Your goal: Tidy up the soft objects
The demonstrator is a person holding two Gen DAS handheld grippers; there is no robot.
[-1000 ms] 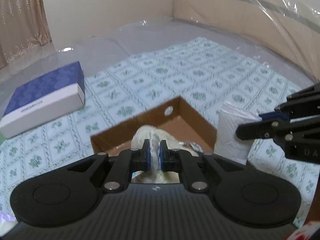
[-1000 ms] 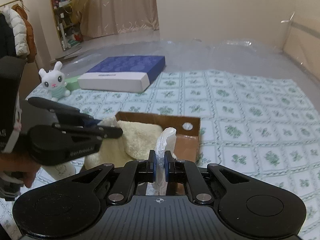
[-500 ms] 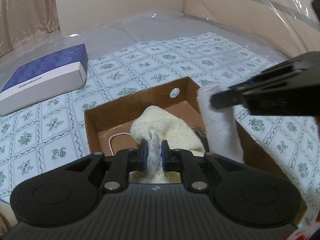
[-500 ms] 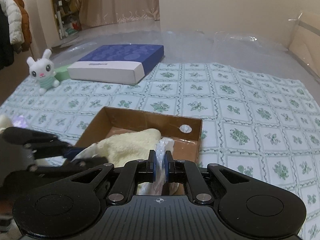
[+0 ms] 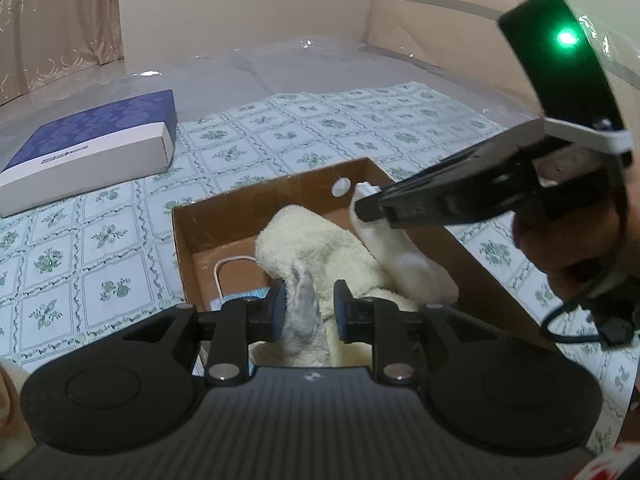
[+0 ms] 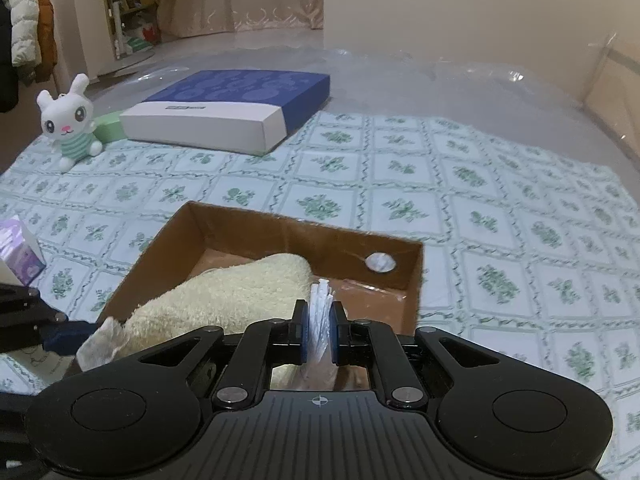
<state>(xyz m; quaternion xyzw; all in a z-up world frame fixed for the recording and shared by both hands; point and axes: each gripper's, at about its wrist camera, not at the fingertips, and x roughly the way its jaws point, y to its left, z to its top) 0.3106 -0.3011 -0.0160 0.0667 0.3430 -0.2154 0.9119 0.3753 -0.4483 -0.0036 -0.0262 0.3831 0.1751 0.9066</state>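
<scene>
Left wrist view: one open cardboard box (image 5: 224,216) sits on the patterned bed cover (image 5: 80,264). Inside it lies one cream towel (image 5: 320,248). The left gripper (image 5: 308,310) is released, its pads spread, with a grey-white fold of cloth (image 5: 302,308) between them touching neither clearly. The right gripper (image 5: 362,210) reaches in from the right, clenched on one white cloth (image 5: 396,252) that hangs onto the towel. A white cord and a blue item in the box corner are partly hidden. One blue-and-white flat box (image 5: 88,148) lies well apart, upper left.

Right wrist view: the right gripper (image 6: 319,330) is clenched on the white cloth (image 6: 320,312), its lower part hidden behind the gripper body. The cream towel (image 6: 224,300) fills the box's (image 6: 256,228) left half. The left gripper (image 6: 76,330) shows at the left edge, cut off. One plush rabbit (image 6: 70,124) sits beside one green block (image 6: 108,128) and the flat box (image 6: 228,110). One purple carton (image 6: 20,256) is cut off left.
</scene>
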